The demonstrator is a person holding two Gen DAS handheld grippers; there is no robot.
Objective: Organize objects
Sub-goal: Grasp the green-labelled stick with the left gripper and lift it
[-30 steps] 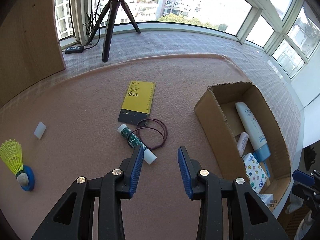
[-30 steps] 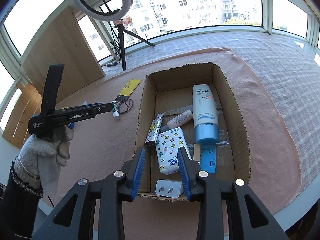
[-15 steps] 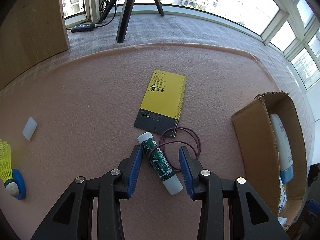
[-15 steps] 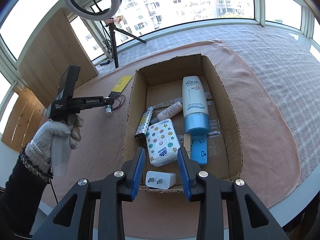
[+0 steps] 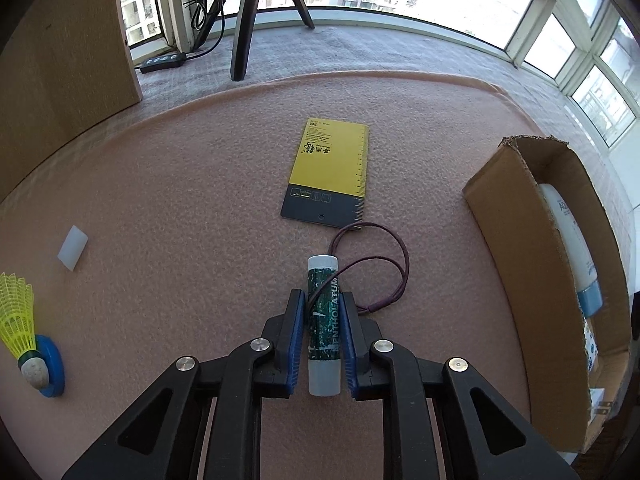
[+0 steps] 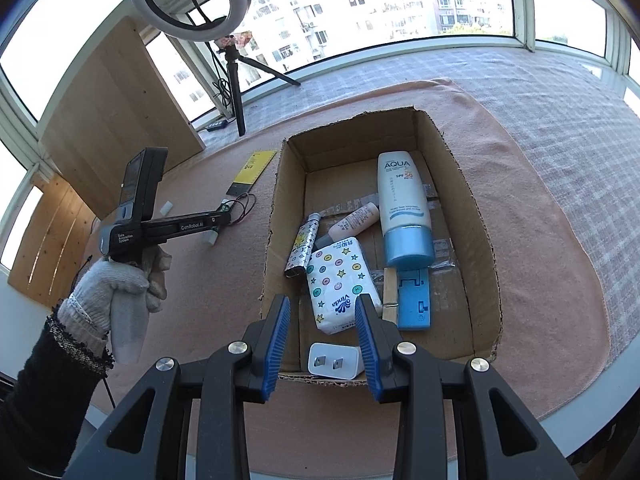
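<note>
A green lip-balm tube (image 5: 323, 320) with a white cap lies on the pink mat, pointing away from me. My left gripper (image 5: 322, 300) is closing on it, and both blue pads press its sides. A purple hair band (image 5: 400, 264) loops over the tube's far end. The right wrist view shows the same left gripper (image 6: 224, 216) low on the mat, held by a gloved hand (image 6: 120, 280). My right gripper (image 6: 322, 304) hangs open over the near end of the cardboard box (image 6: 276, 208), with nothing between its fingers.
The box holds an AQUA sunscreen tube (image 6: 404, 208), a tissue pack (image 6: 340, 284), a white plug (image 6: 334, 362) and other small items. On the mat lie a yellow card (image 5: 332, 164), a white block (image 5: 73, 247) and a yellow shuttlecock (image 5: 16, 316). A tripod (image 5: 244, 20) stands behind.
My left gripper dropped to the mat and came forward around the lip-balm tube, then shut on it. The tube turned to lie in line with the fingers. The right gripper stayed put.
</note>
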